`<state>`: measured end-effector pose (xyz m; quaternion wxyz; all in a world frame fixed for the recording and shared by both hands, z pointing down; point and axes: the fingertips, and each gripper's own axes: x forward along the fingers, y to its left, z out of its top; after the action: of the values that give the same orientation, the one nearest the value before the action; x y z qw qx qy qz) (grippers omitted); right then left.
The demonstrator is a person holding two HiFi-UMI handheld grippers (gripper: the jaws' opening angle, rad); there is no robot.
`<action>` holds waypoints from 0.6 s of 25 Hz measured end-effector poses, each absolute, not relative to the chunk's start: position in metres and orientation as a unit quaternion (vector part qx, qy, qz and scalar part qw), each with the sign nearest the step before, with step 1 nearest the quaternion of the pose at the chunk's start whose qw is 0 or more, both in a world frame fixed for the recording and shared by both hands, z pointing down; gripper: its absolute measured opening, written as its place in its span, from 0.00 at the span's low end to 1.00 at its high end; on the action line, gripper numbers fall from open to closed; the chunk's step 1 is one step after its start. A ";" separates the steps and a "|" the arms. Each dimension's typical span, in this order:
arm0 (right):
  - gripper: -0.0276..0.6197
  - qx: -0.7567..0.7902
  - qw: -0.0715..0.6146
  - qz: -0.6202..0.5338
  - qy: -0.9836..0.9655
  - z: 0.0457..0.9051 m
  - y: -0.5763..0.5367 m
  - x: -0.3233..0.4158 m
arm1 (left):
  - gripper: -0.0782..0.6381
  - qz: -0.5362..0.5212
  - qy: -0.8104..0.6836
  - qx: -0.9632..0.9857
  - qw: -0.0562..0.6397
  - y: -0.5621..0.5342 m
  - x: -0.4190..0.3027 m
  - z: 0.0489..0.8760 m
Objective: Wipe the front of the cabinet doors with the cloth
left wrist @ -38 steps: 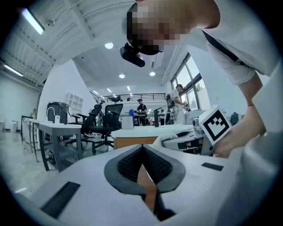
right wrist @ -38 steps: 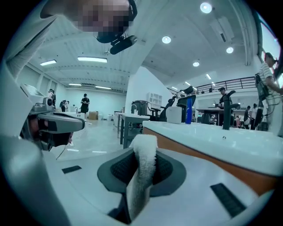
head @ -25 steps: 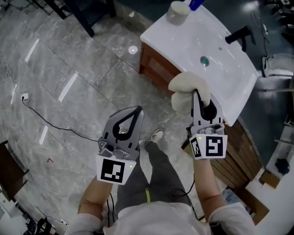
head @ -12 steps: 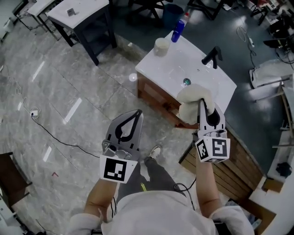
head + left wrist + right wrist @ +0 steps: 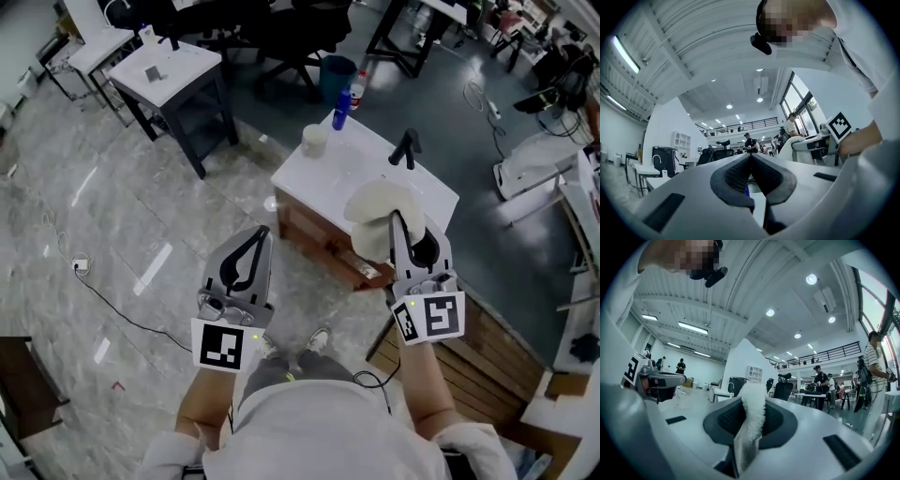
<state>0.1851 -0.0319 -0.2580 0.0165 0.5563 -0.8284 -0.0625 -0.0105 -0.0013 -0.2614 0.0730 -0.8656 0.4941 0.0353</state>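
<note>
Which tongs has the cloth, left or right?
The right tongs: shut on the white cloth, which bulges out past their tips. The left tongs are shut with nothing between them.

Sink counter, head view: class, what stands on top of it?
A pale cup, a blue bottle and a black tap. The cloth in the right gripper hides part of the counter.

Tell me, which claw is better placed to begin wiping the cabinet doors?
The right claw. It is shut on the cloth and lies nearer the sink cabinet; the left claw is shut, empty, over the floor.
</note>
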 end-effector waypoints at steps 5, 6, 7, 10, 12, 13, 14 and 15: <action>0.16 0.530 -0.010 -0.085 -0.844 -0.300 -0.002 0.174 | 0.13 0.050 0.497 -0.861 0.097 0.016 -0.021 -0.293; 0.16 0.526 -0.012 -0.088 -0.846 -0.305 0.004 0.173 | 0.13 0.051 0.500 -0.859 0.100 0.019 -0.023 -0.297; 0.16 0.523 -0.015 -0.092 -0.847 -0.310 0.010 0.173 | 0.13 0.053 0.503 -0.856 0.102 0.022 -0.027 -0.300; 0.16 0.515 -0.029 -0.095 -0.851 -0.323 0.029 0.170 | 0.13 0.058 0.515 -0.847 0.117 0.031 -0.039 -0.314; 0.16 0.508 -0.039 -0.089 -0.856 -0.328 0.041 0.167 | 0.13 0.061 0.519 -0.843 0.128 0.037 -0.045 -0.323; 0.16 0.504 -0.043 -0.086 -0.858 -0.329 0.046 0.166 | 0.13 0.061 0.520 -0.842 0.128 0.039 -0.047 -0.324; 0.16 0.501 -0.045 -0.084 -0.860 -0.330 0.050 0.165 | 0.13 0.060 0.520 -0.842 0.128 0.040 -0.048 -0.325; 0.16 0.499 -0.045 -0.084 -0.861 -0.330 0.053 0.164 | 0.13 0.060 0.520 -0.842 0.128 0.041 -0.048 -0.326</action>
<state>0.1636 0.0529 -0.3301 -0.0450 0.4990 -0.8613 -0.0842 -0.0477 0.0409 -0.3262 0.1285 -0.8424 0.5198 0.0601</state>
